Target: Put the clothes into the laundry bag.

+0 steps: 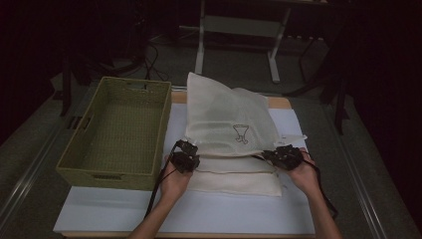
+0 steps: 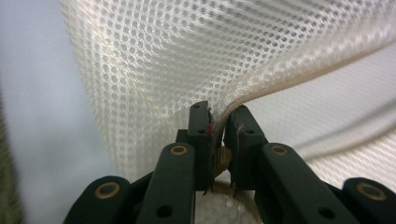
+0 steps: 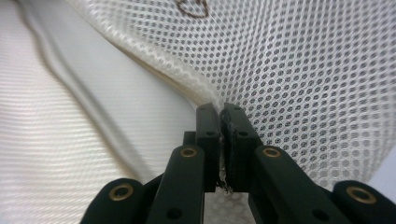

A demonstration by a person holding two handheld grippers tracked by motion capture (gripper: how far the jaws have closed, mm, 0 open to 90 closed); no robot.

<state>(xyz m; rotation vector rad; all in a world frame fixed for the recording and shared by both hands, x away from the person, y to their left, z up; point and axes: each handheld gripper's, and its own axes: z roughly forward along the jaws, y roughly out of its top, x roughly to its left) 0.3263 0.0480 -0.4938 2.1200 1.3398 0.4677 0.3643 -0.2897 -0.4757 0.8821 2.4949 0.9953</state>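
Centrally on the white table point(image 1: 124, 209), both grippers pinch the near edge of the top mesh bag point(image 1: 224, 117), raised off the bags stacked beneath. Left gripper point(image 1: 185, 155) clamps the seam point(image 2: 243, 100); right gripper point(image 1: 284, 155) clamps the opposite corner. Step in hand: lifting. Next, probably, carrying it level toward the woven basket point(image 1: 117, 129), keeping both pinches closed.
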